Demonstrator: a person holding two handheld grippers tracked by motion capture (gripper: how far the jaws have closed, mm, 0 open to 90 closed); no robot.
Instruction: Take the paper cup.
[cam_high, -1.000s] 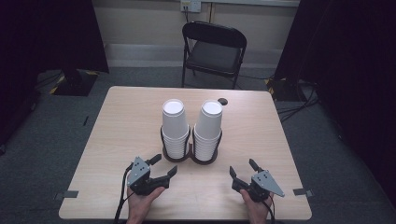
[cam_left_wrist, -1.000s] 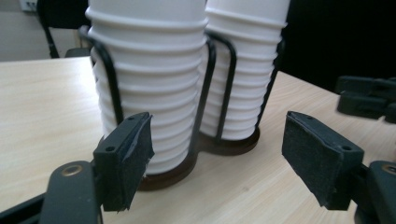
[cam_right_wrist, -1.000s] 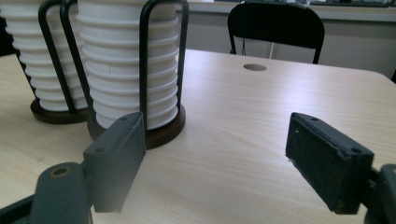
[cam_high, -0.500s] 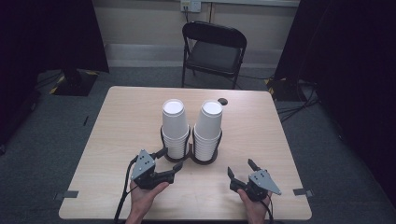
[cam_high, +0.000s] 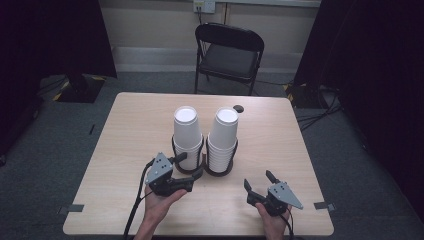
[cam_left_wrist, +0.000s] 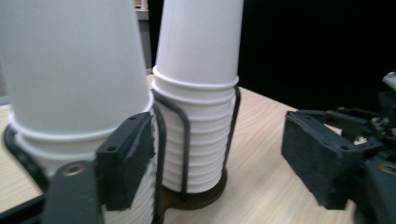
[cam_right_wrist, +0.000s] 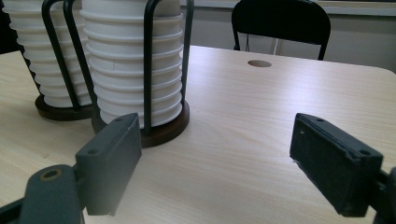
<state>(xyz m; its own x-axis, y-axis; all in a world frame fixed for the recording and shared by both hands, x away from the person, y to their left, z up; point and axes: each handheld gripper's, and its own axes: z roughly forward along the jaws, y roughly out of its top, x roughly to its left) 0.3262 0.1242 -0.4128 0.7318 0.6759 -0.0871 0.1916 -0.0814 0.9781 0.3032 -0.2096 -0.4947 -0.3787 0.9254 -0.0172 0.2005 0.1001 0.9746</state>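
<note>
Two stacks of upturned white paper cups stand mid-table, each in a black wire holder on a round brown base: the left stack (cam_high: 187, 134) and the right stack (cam_high: 223, 137). My left gripper (cam_high: 189, 166) is open at the foot of the left stack. In the left gripper view, its left pad (cam_left_wrist: 126, 163) lies close against the left stack (cam_left_wrist: 70, 74), and the right stack (cam_left_wrist: 196, 93) stands between the jaws farther off. My right gripper (cam_high: 259, 181) is open just above the table, right of and nearer than the holders. The right stack (cam_right_wrist: 133, 70) shows ahead-left of its jaws.
The light wooden table (cam_high: 125, 150) has a small round hole (cam_high: 239, 108) near its far edge. A black folding chair (cam_high: 227, 52) stands beyond it. Dark curtains hang on both sides, and cables lie on the grey floor at the right.
My left gripper has moved forward and right, up to the base of the left cup stack. The right gripper has barely shifted.
</note>
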